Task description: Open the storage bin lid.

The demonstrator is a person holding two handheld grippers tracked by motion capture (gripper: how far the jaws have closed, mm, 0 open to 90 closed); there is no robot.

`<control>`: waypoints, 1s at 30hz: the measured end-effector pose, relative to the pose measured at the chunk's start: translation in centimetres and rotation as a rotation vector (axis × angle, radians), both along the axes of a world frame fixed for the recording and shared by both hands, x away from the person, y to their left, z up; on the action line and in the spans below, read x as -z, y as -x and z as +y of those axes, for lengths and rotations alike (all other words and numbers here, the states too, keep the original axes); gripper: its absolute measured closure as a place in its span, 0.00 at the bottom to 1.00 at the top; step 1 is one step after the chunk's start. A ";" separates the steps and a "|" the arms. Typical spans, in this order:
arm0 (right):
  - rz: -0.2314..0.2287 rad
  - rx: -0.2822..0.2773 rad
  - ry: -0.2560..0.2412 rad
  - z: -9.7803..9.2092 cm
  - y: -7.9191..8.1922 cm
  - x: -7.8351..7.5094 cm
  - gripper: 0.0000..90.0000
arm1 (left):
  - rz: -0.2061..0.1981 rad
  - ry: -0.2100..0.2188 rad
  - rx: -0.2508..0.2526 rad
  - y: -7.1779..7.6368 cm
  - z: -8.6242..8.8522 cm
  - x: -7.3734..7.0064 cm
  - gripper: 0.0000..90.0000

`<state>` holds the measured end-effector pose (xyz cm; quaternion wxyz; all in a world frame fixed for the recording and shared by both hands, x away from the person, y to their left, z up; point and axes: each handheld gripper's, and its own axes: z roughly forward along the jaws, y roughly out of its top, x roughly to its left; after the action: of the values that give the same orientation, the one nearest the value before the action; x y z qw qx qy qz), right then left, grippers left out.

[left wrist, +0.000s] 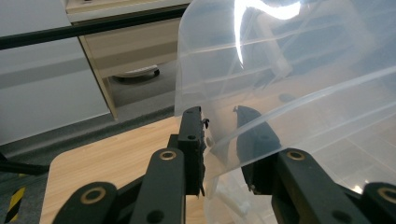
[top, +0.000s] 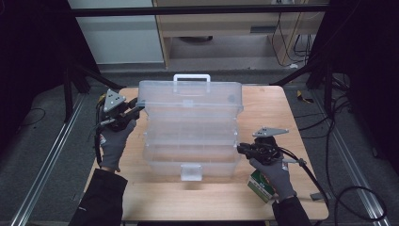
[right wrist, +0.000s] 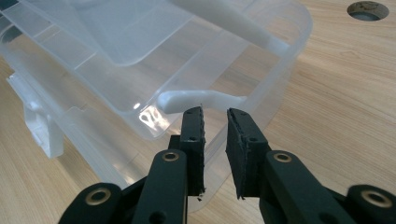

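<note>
"Where is the big clear box [top: 190,127]?"

"In the middle of my desk [top: 263,197], its long side running from 9 to 3 o'clock."

"What are your tongs doing?"

"My left tongs [left wrist: 219,135] pinch the lid's [left wrist: 289,84] left end at 10 o'clock. My right tongs [right wrist: 215,122], nearly closed, pinch the box rim [right wrist: 201,100] at 3 o'clock."

No legible text anywhere; print on green-white carton [top: 260,185] at desk's near right too small to read.
</note>
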<state>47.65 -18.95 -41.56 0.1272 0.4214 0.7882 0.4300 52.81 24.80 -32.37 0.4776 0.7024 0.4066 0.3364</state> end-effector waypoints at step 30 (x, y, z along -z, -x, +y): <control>-0.004 -0.004 0.009 0.1 -0.1 0.0 0.85 | 0.013 0.013 -0.044 -3.6 -0.6 -1.3 0.84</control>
<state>47.70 -18.89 -41.52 0.1301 0.4184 0.7907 0.4275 56.46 24.15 -31.03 0.4721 0.6924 0.4271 0.3395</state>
